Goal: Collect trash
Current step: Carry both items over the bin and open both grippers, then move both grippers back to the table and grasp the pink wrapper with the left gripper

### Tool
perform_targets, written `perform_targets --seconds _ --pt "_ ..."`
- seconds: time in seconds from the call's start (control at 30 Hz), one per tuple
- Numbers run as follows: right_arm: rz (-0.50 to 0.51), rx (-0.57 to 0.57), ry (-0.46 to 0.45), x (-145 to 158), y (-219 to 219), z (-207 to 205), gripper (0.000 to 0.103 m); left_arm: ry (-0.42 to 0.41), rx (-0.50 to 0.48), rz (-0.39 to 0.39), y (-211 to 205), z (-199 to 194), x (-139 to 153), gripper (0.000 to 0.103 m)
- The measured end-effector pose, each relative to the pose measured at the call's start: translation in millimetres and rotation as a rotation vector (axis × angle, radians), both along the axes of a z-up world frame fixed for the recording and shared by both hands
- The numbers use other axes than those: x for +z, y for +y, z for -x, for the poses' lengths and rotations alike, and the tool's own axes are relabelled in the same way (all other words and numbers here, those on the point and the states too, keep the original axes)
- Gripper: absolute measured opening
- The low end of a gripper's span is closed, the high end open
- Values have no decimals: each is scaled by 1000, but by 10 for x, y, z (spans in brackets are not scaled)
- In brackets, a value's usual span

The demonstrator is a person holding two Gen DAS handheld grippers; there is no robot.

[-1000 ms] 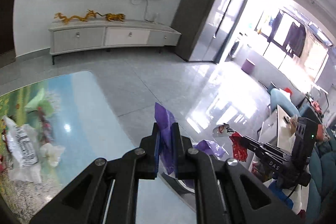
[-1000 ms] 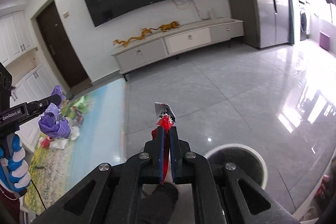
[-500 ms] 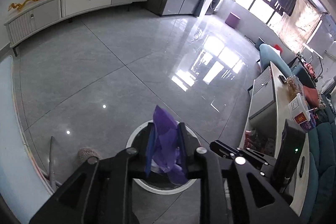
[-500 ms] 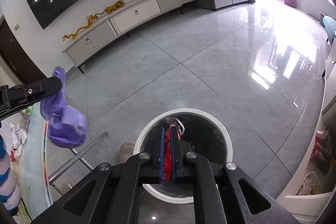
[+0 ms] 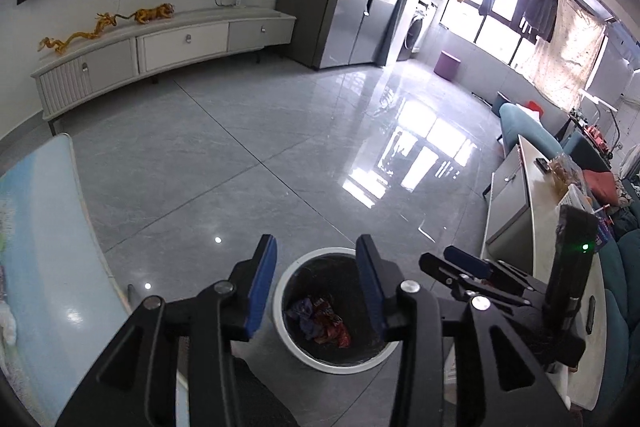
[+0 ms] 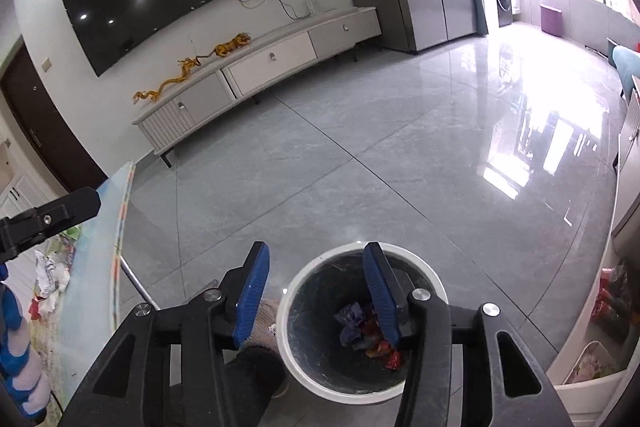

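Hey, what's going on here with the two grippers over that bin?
A person is collecting trash with two handheld grippers. The left gripper and right gripper hang above the white-rimmed trash bin, jaws opening with nothing between their fingers. Purple and red wrappers lie in the bin. More litter waits on the table.

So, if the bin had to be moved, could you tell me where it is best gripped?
Grip the white rim of the bin, coming from straight above with one finger inside the wall and one outside. It stands upright and open-topped, and its round body looks too wide for the tool to span.
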State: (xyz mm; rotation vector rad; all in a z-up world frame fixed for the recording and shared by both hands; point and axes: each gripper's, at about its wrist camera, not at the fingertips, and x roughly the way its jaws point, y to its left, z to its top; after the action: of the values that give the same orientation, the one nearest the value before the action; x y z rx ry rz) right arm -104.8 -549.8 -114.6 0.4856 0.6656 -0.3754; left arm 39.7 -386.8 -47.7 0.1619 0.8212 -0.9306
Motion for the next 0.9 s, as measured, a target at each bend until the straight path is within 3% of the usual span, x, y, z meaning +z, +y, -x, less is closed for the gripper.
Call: perform_targets --seconds 0.17,0.37,0.53,0.6,0.73,0.8,0.9 --pt "68 59 -100 511 415 -30 60 -81 64 53 645 21 325 39" --pt "96 152 -200 1003 937 -130 76 -185 162 49 1605 32 596 39" --pt "126 228 -275 1354 1372 -261 103 -254 296 70 2481 -19 777 43" --pt "143 263 -306 1492 1551 -313 103 -275 358 80 2837 -50 840 54" --pt "158 326 -355 1669 1852 -429 103 -317 466 76 3493 -125 928 59" --pt "160 359 -381 1735 1998 -499 103 -334 525 68 3796 -173 942 72" --pt "167 394 -399 1762 2172 -640 103 -358 600 58 4192 -211 934 74"
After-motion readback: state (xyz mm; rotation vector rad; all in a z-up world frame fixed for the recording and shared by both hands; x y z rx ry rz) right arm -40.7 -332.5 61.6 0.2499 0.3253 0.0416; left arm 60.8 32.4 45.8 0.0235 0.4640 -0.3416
